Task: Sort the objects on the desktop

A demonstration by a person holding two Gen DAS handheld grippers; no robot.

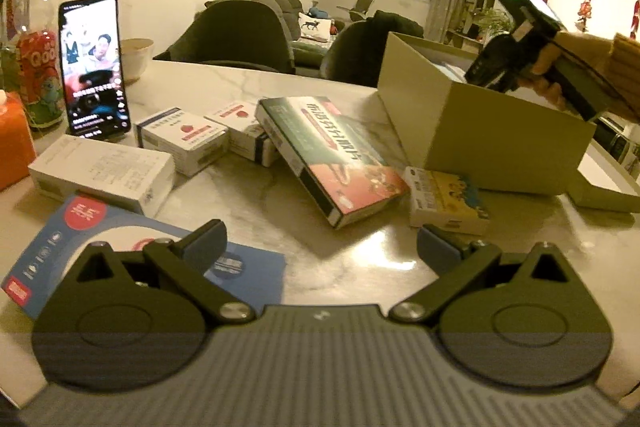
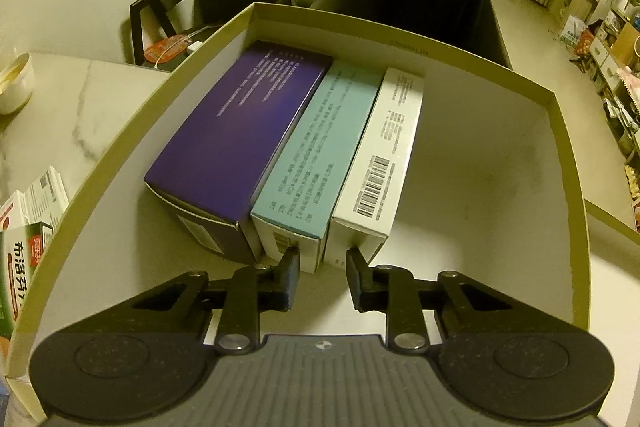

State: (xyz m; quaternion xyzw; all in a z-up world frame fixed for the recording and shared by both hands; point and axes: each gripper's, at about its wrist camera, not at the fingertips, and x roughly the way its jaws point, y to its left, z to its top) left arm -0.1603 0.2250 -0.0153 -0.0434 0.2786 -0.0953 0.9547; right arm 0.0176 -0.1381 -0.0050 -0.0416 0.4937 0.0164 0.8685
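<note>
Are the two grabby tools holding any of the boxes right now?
No. The left tool hangs wide open above the table. The right tool, inside the storage box, is nearly closed with nothing between its fingers.

Both grippers share one build: the left gripper (image 1: pixel 320 247) and right gripper (image 2: pixel 322 279) have matte black linkage arms, silver pivot screws, blue-grey pads and ribbed grey housings (a green light glows on the right one).

Phone (image 1: pixel 95 67) upright, screen lit, w/ bottles (image 1: pixel 38 67) at its left; bowl (image 1: pixel 137 57) behind; two chairs (image 1: pixel 244 35) past table edge.
</note>
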